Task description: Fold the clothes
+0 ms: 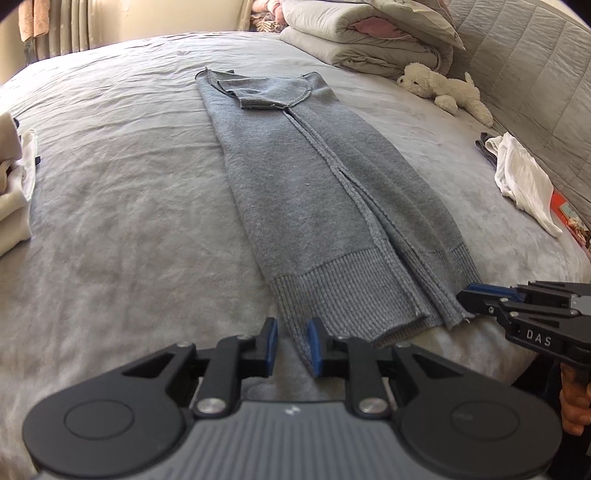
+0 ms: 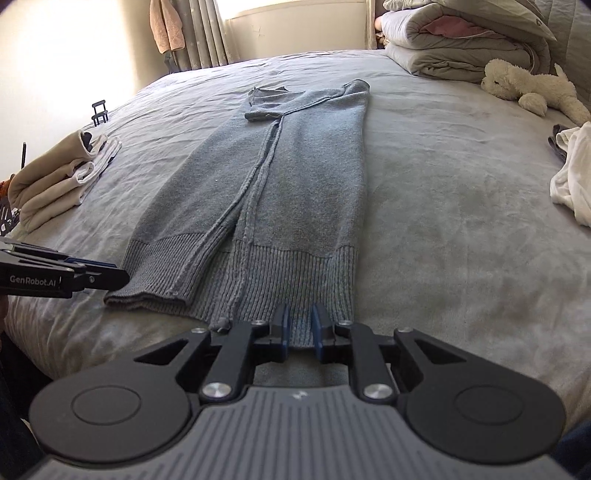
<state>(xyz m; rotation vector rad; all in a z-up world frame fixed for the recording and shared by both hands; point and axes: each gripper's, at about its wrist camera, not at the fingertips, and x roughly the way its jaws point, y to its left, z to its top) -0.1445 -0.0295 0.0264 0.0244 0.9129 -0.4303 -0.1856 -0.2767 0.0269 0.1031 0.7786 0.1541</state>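
Fingers of left gripper and right gripper spread, holding nothing, both at lower frame on the ribbed hem of the grey sweater. Sweater's long axis runs from hem toward upper frame along the bed.

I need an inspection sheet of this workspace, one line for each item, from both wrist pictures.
Surface: grey bed cover, wrinkled.
Job's things: grey sweater lies flat, sides folded to the middle, ribbed hem nearest.
Clutter: folded pale clothes; white garment; plush toy; folded duvets.
Grippers: left hand-held gripper open at the hem's left corner; right hand-held gripper open at the hem's right part.
Cables: nothing seen.
Surroundings: curtains, quilted headboard.
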